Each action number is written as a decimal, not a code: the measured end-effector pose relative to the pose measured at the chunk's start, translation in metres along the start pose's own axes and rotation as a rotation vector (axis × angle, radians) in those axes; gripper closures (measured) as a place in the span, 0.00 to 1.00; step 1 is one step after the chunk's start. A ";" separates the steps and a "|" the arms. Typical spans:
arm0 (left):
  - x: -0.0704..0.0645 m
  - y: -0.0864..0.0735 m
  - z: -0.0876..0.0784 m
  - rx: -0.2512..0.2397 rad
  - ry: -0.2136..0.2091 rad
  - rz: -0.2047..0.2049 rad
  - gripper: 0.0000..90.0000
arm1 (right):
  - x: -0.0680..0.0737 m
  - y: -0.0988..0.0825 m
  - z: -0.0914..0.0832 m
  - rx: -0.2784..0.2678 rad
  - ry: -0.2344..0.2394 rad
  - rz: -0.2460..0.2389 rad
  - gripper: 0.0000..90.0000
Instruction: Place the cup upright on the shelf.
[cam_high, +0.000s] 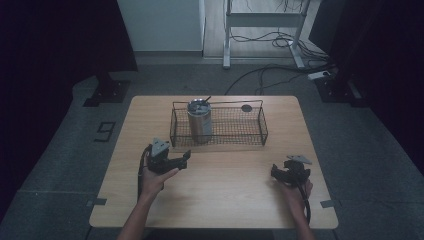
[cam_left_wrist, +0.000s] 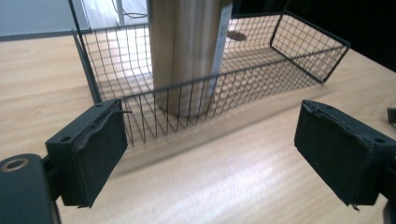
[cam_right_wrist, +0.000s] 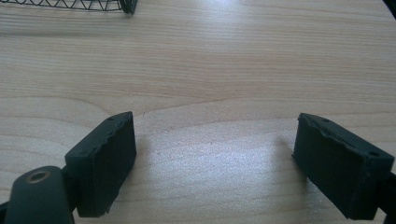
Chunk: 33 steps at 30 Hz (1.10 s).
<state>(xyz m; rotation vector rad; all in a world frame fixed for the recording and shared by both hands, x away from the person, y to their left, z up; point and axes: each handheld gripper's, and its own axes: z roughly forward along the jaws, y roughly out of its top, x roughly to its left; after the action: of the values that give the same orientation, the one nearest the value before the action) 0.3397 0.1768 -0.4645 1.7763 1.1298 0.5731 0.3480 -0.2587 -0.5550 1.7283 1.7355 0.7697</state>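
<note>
A black wire basket (cam_high: 264, 129) stands at the far middle of the wooden table (cam_high: 225, 195). A steel tumbler (cam_high: 199, 122) with a dark straw stands upright at its left end. A person's left hand holds my left gripper (cam_high: 184, 161) just in front of the basket's near left corner, jaws apart, nothing between them. In the left gripper view that gripper (cam_left_wrist: 212, 140) looks through the basket (cam_left_wrist: 285, 70) mesh at the tumbler (cam_left_wrist: 187, 51). My right gripper (cam_high: 276, 172) rests low near the table's right front, open. In the right gripper view it (cam_right_wrist: 215, 140) frames bare wood.
A small dark disc (cam_high: 246, 108) lies at the basket's far right, also seen in the left gripper view as a disc (cam_left_wrist: 236, 35). A basket corner (cam_right_wrist: 93, 4) shows at the top of the right gripper view. Cables and a desk frame (cam_high: 265, 20) are on the floor beyond.
</note>
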 end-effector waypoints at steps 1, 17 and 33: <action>0.000 -0.003 -0.002 0.004 -0.003 0.004 0.11 | 0.000 0.000 0.000 0.000 0.000 -0.001 0.14; 0.005 -0.051 -0.020 0.062 -0.016 -0.003 0.12 | 0.000 0.000 0.000 -0.001 -0.003 -0.001 0.15; 0.014 -0.066 -0.028 0.084 -0.010 -0.035 0.13 | 0.000 0.000 0.000 -0.004 -0.005 -0.004 0.15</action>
<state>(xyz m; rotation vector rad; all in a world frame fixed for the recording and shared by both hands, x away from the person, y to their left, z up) 0.2956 0.2114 -0.5108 1.8252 1.1915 0.5012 0.3479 -0.2585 -0.5551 1.7221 1.7331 0.7661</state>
